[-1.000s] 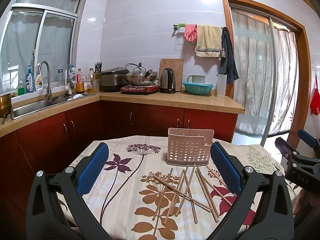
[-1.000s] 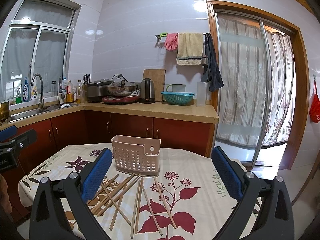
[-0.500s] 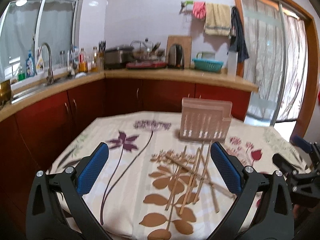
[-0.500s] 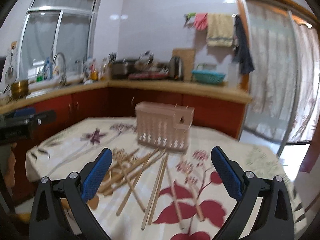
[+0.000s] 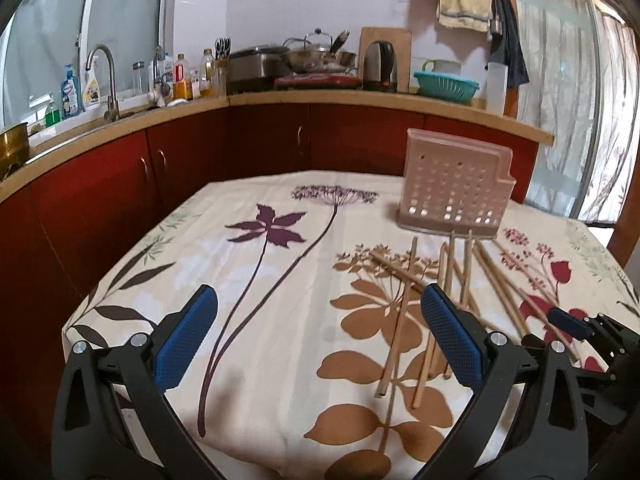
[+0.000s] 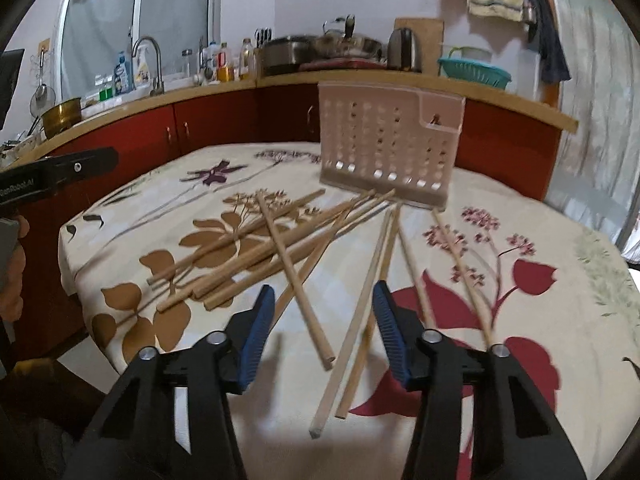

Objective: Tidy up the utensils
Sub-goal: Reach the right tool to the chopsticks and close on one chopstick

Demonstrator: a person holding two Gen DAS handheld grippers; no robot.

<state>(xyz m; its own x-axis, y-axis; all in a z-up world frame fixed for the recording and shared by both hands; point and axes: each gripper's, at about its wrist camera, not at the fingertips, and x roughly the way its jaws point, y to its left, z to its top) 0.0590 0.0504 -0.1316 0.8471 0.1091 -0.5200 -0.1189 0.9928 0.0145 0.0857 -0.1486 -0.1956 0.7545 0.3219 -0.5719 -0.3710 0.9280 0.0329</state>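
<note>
- The tabletop (image 5: 280, 360) is covered by a cream cloth printed with purple, brown and red flowers.
- A pink perforated utensil holder (image 5: 454, 190) stands upright on it toward 1 o'clock in the left wrist view.
- Wooden chopsticks (image 6: 280, 248) lie loose and crisscrossed just in front of the holder, some overlapping.

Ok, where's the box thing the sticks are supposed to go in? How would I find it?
Look at the table with the flowered tablecloth. At its far side, beyond the scattered wooden chopsticks, stands the pale pink plastic holder. It is the only upright thing on the cloth, with rows of small holes in its wall.
</note>
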